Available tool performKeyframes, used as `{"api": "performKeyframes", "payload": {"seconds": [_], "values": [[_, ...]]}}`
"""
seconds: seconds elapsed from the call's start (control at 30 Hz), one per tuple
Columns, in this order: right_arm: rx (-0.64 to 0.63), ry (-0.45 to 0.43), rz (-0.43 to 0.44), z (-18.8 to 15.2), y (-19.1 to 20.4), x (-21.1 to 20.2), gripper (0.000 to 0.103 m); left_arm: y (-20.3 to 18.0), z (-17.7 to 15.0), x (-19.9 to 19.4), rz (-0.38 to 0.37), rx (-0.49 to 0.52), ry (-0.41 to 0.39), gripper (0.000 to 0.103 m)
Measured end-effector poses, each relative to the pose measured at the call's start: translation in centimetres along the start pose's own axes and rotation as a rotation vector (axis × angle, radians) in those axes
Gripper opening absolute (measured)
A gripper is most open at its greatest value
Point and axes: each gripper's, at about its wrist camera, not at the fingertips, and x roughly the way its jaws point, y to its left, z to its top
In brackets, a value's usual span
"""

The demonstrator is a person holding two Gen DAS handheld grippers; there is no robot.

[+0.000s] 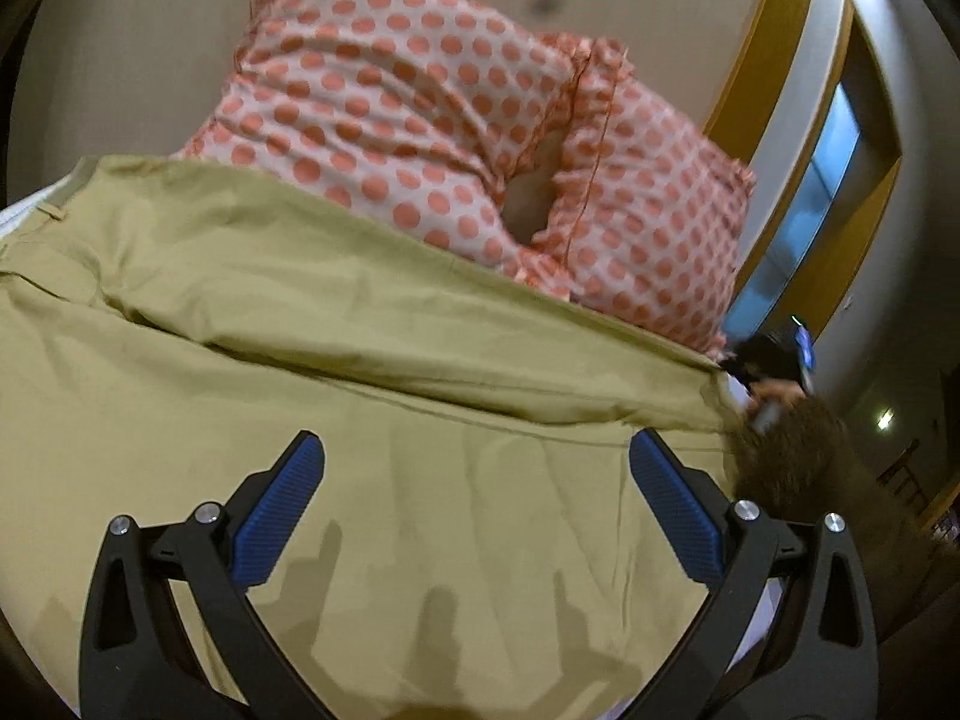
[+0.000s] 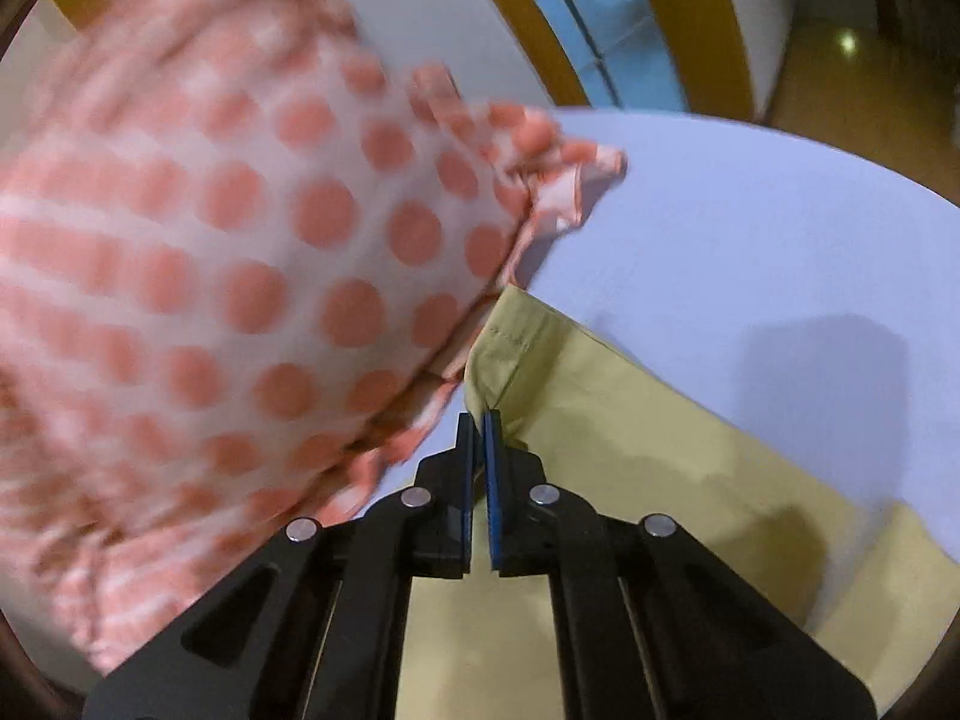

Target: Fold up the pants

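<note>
On the bed: the khaki pants [image 1: 336, 324] lie spread over a pale sheet [image 2: 750, 228], right up against a polka-dot pillow [image 1: 420, 120].

Landmark: the polka-dot pillow, white with orange-pink dots and a ruffled seam; every place below is told from it.

Pants: one long edge runs along the near side of the pillow and touches it; a raised fold ridge crosses the cloth just below that edge. The waistband end, with a belt loop, sits off the pillow's left corner in the left wrist view.

Pant hem: in the right wrist view the stitched hem corner [image 2: 510, 342] stands lifted just beside the pillow's lower right ruffle.

Left tool [image 1: 477, 462]: its blue-padded fingers [image 1: 282, 516] are spread wide apart with nothing between them, hovering over the flat cloth on the near side of the pillow.

Right tool [image 2: 478, 420]: fingers pressed together, clamped on the hem corner of the pants, close against the pillow's ruffled edge.

Right tool seen from the left: a dark blurred shape at the far right end of the pants, past the pillow's right corner.

Sheet: pale and smooth, showing to the right of the pillow beyond the pants.

Blur: the pillow is smeared in the right wrist view.
</note>
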Motion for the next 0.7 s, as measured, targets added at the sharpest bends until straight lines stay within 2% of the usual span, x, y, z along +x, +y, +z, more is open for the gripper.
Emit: {"api": "performKeyframes", "payload": {"seconds": [0.13, 0.17, 0.23, 0.37, 0.4, 0.43, 0.5, 0.6, 0.63, 0.67, 0.7], "values": [[0.043, -0.018, 0.199, -2.9, -5.2, -7.9, 0.004, 0.3, 0.7, -2.4, 0.039, 0.029, -0.063, 0.101], [0.055, -0.011, 0.217, -4.8, -5.2, -9.7, 0.004, 0.5, 1.1, -2.9, 0.045, 0.034, -0.072, 0.101], [0.115, 0.022, 0.246, -7.9, -8.2, -13.1, 0.004, 1.0, 1.9, -3.7, 0.047, 0.028, -0.083, 0.101], [0.213, 0.108, 0.232, -11.0, -10.7, -14.8, 0.005, 2.9, 4.1, -3.7, 0.029, -0.043, -0.088, 0.101], [0.214, 0.147, 0.219, -11.3, -10.9, -14.1, 0.008, 3.5, 4.9, -3.3, 0.024, -0.074, -0.076, 0.101], [0.22, 0.16, 0.218, -11.8, -10.9, -15.5, 0.017, 4.1, 5.6, -2.9, 0.018, -0.096, -0.063, 0.101], [0.255, 0.184, 0.212, -12.4, -11.2, -15.5, 0.037, 5.4, 6.9, -1.6, 0.024, -0.152, -0.021, 0.101], [0.239, 0.165, 0.2, -12.6, -11.1, -16.0, 0.041, 7.3, 8.0, 0.2, 0.062, -0.213, 0.024, 0.101], [0.23, 0.158, 0.201, -12.5, -11.1, -15.9, 0.038, 7.8, 8.3, 0.8, 0.073, -0.23, 0.034, 0.101], [0.218, 0.151, 0.203, -12.4, -11.2, -15.9, 0.027, 8.2, 8.7, 1.4, 0.083, -0.245, 0.041, 0.101], [0.206, 0.142, 0.213, -12.2, -11.0, -15.4, 0.002, 8.8, 9.3, 2.2, 0.1, -0.258, 0.052, 0.101]]}}
